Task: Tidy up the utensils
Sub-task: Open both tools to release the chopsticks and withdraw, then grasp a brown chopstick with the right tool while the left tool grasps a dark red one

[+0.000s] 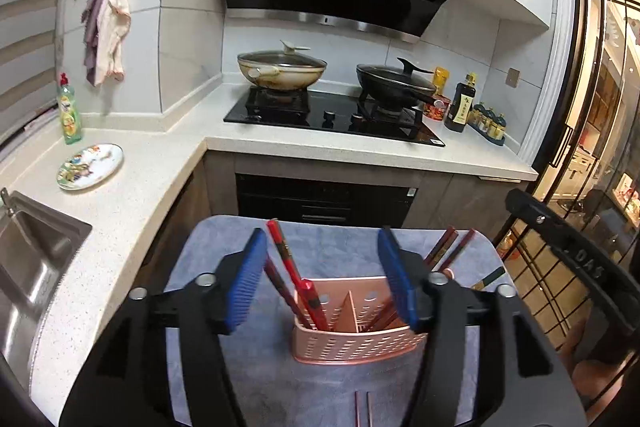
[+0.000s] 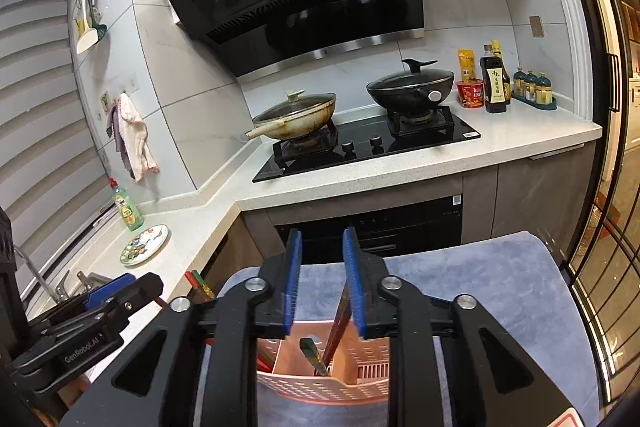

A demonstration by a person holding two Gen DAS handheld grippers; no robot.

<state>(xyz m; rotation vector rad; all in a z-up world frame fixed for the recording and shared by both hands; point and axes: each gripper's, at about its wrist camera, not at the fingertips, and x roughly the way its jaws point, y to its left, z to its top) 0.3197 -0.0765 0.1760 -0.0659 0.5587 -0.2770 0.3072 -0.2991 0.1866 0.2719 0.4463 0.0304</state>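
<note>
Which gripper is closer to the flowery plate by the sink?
The left gripper. In the right wrist view it sits nearer the plate, on the sink side. The right gripper is farther away, over the pink holder on the blue towel.

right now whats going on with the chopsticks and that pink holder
A person is sorting chopsticks into a pink slotted holder on a blue towel. The left tool is open, with red chopsticks leaning in the left compartment between its pads, none pressed. The right tool stands slightly open over the holder, a dark chopstick close against its right pad. More chopsticks rest in the right compartment, and one pair still lies on the towel.
</note>
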